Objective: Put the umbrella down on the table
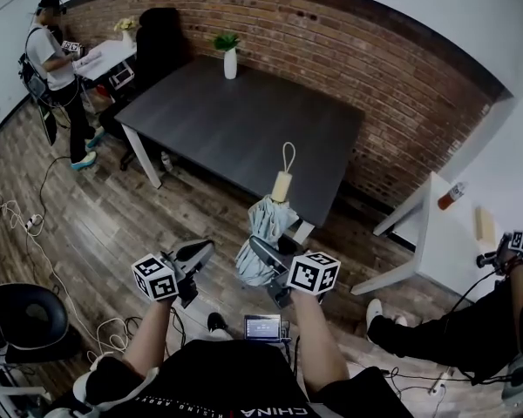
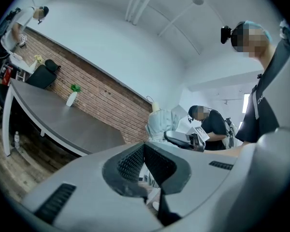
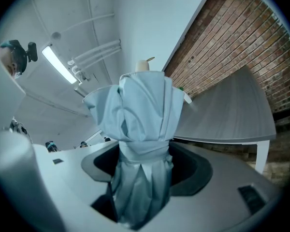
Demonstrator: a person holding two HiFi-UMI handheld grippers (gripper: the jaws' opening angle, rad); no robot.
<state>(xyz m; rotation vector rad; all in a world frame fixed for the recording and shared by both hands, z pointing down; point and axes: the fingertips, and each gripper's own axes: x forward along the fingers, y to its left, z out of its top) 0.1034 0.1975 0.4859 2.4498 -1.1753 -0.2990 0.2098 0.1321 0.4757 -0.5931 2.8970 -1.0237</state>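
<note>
Umbrella, pale blue folded fabric w/ tan handle, pinched upright mid-bundle by right gripper, short of dark grey rectangular table. Left gripper jaws pressed together, empty. Judged best: carry fwd over it, tilt flat, lower till resting, then release.

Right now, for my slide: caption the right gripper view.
Right gripper shut on folded pale-blue fabric umbrella, dark grey table beyond.

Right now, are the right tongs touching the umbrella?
Touching. The right gripper view shows the right tongs clamped on the folded umbrella, with its pale blue fabric pinched between both jaws just below the wrap strap.
</note>
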